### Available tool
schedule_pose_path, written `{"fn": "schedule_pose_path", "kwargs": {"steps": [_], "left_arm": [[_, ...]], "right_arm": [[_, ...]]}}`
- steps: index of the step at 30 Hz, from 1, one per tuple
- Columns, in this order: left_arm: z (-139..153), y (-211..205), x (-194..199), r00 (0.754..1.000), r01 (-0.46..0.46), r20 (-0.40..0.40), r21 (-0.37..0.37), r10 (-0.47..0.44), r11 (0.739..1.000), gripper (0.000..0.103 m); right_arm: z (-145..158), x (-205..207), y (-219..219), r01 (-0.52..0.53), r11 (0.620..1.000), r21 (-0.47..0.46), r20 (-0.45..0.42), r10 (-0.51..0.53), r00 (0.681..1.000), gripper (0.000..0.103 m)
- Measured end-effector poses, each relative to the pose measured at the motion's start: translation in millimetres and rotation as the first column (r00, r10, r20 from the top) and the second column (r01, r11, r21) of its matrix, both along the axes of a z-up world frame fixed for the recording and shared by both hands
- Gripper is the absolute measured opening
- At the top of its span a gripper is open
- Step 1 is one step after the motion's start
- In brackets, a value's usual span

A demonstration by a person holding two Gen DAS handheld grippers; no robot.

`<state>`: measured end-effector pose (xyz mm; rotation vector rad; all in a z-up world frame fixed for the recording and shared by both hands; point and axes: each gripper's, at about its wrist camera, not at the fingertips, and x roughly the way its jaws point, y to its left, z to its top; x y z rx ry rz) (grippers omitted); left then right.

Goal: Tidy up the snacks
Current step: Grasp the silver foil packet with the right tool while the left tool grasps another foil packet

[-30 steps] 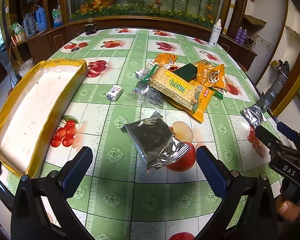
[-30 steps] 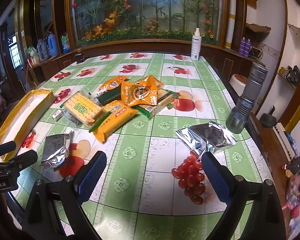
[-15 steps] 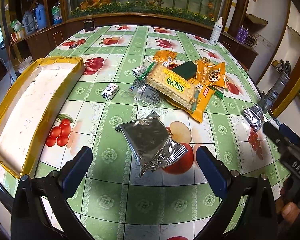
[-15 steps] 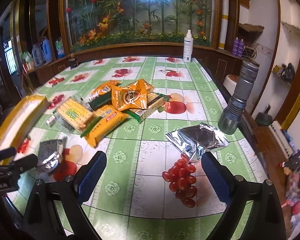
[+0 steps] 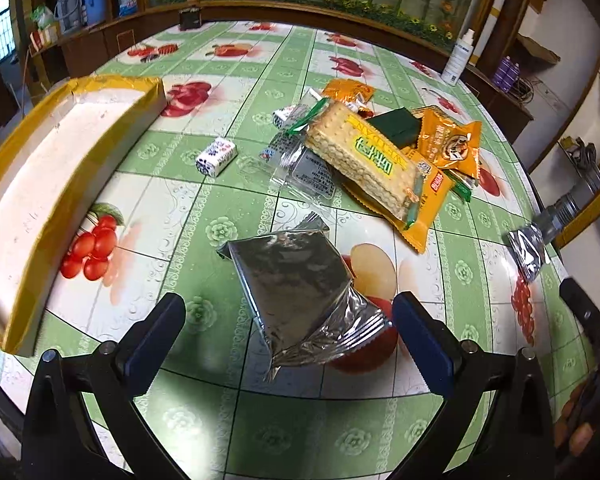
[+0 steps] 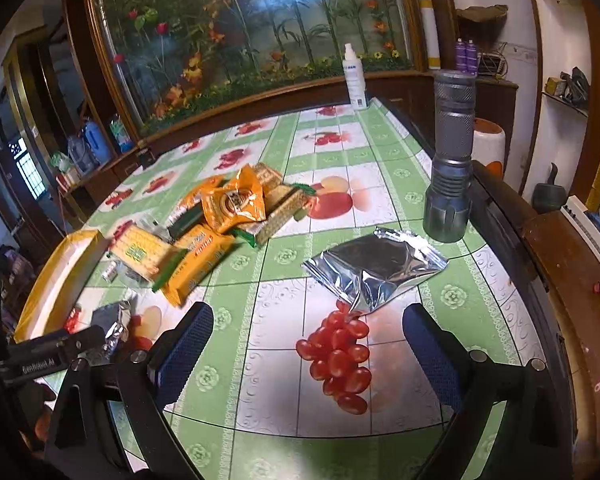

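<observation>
You see a grey flashlight (image 6: 451, 168) standing upright near the table's (image 6: 268, 360) right edge, a white spray bottle (image 6: 354, 80) at its far end, blue jugs (image 6: 94, 144) on the side counter.

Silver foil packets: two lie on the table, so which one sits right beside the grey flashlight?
The silver packet ahead of the right gripper, lying close to the flashlight. The other foil packet lies ahead of the left gripper, nearer the yellow tray.

Left hand-held gripper (image 5: 288, 334) spread wide, silver foil packet (image 5: 300, 296) between blue fingertips (image 5: 418, 336)
</observation>
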<state>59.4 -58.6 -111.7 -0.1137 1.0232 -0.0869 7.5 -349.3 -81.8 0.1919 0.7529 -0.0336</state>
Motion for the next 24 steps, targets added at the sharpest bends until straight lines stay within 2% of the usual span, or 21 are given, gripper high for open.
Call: {"fn": "schedule_pose_path", "kwargs": {"steps": [8, 10, 12, 14, 18, 20, 22, 24], "left_arm": [[-4, -3, 11, 0.998, -0.061, -0.009, -0.016, 0.061, 0.998, 0.103], [-5, -5, 13, 0.998, -0.067, -0.009, -0.010, 0.067, 0.998, 0.103], [-9, -5, 16, 0.997, -0.071, -0.014, -0.005, 0.071, 0.997, 0.103], [-13, -5, 19, 0.997, -0.072, -0.028, -0.005, 0.072, 0.997, 0.103], [-20, -4, 25, 0.996, -0.072, -0.053, -0.001, 0.072, 0.997, 0.103], [-21, -5, 26, 0.997, -0.066, -0.044, 0.021, 0.067, 0.998, 0.103], [-21, -4, 26, 0.997, -0.063, -0.041, 0.030, 0.065, 0.998, 0.103], [-22, -3, 28, 0.998, -0.059, -0.037, 0.034, 0.060, 0.998, 0.103]], "right_arm": [[-15, 41, -5, -0.096, 0.987, -0.129, -0.086, 0.085, 0.993, 0.097], [-22, 57, -10, -0.122, 0.980, -0.157, -0.138, 0.101, 0.985, 0.097], [-30, 71, -14, -0.110, 0.970, -0.216, -0.178, 0.071, 0.981, 0.097], [-37, 80, -20, -0.090, 0.967, -0.237, -0.205, 0.041, 0.978, 0.097], [-48, 93, -30, -0.086, 0.980, -0.179, -0.216, 0.046, 0.975, 0.093], [-46, 92, -27, -0.131, 0.981, -0.146, -0.200, 0.100, 0.975, 0.077], [-40, 88, -21, -0.191, 0.979, -0.076, -0.185, 0.174, 0.967, 0.070], [-34, 84, -14, -0.223, 0.973, -0.062, -0.177, 0.209, 0.962, 0.070]]}}
